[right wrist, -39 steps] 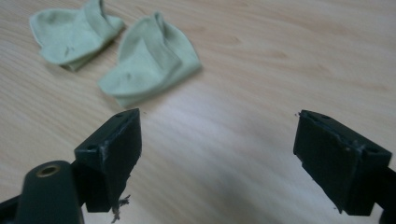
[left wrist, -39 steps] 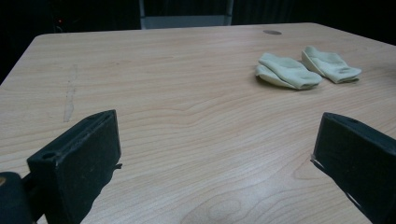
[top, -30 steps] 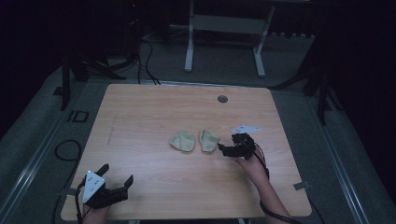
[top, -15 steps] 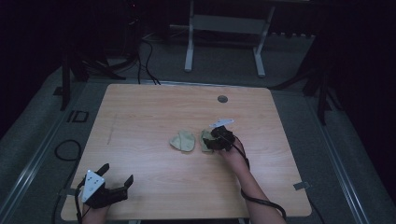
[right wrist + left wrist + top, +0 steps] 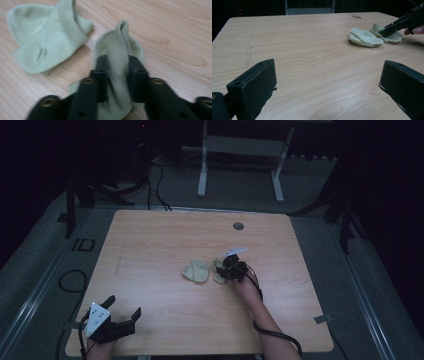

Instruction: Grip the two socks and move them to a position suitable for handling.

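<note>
Right tool (image 5: 117,75): clamped on the pale green knitted sock (image 5: 117,50); its black jaws have just been closing, and a raised fold of the fabric is pinched between them (the pads press on both sides of the ridge).
Held sock, place: near the middle of the light wooden bench (image 5: 150,245), slightly right of centre, in the high view (image 5: 218,272) partly hidden under the tool (image 5: 231,268).
Held sock, axis: in the right gripper view the pinched ridge runs straight away from the jaws, its rounded end pointing to the far side of that view; the rest of the sock lies flat on the bench around the fold.
Second pale green sock (image 5: 195,270): just left of the held one, close beside it; whether they touch I cannot tell. In the right gripper view (image 5: 47,37) it lies crumpled and folded over itself, its long axis slanting from near-left to far-right.
Left tool (image 5: 122,312): jaws wide apart with nothing between them, at the near-left corner of the bench, well apart from both socks (in the left gripper view the socks lie far off at the right, (image 5: 365,38) and (image 5: 393,37)).
Round dark hole in the bench (image 5: 238,226): near the far edge, beyond the socks.
</note>
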Motion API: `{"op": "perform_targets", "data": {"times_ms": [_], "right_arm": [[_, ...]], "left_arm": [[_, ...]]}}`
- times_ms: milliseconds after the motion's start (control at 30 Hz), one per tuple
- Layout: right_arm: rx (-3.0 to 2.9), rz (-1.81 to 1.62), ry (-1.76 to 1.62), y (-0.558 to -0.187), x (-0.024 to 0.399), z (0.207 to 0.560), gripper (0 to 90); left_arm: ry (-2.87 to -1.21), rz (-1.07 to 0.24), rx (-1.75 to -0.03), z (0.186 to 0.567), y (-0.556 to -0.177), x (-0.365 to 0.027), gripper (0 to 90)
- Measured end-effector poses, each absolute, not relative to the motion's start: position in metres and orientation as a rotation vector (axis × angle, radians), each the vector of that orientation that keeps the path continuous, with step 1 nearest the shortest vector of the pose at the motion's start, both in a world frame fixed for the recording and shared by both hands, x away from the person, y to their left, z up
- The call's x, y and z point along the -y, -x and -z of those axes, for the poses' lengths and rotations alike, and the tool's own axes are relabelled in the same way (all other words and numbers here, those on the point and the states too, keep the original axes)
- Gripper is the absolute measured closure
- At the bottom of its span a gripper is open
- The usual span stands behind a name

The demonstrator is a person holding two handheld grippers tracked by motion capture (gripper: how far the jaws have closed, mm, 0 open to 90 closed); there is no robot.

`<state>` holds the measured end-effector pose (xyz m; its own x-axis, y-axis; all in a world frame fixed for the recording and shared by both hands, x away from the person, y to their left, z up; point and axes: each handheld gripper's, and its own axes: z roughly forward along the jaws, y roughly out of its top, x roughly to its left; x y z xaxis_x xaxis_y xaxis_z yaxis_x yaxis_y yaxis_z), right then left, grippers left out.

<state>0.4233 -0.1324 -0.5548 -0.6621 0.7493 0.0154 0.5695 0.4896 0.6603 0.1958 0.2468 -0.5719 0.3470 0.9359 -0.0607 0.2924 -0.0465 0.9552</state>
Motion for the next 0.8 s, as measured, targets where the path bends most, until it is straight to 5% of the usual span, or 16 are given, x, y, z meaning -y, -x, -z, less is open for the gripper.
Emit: {"op": "perform_targets", "data": {"times_ms": [367, 800], "right_arm": [[-2.465, -0.921, -1.101, -0.411, 0.137, 0.539, 80.1], [-2.552, -1.037, -0.891, -0.349, 0.140, 0.506, 80.1]], "left_arm": [[-1.569, -0.780, -1.148, 0.572, -0.196, -0.249, 0.9], [-1.562, -0.789, -1.167, 0.573, -0.192, -0.251, 0.9]]}}
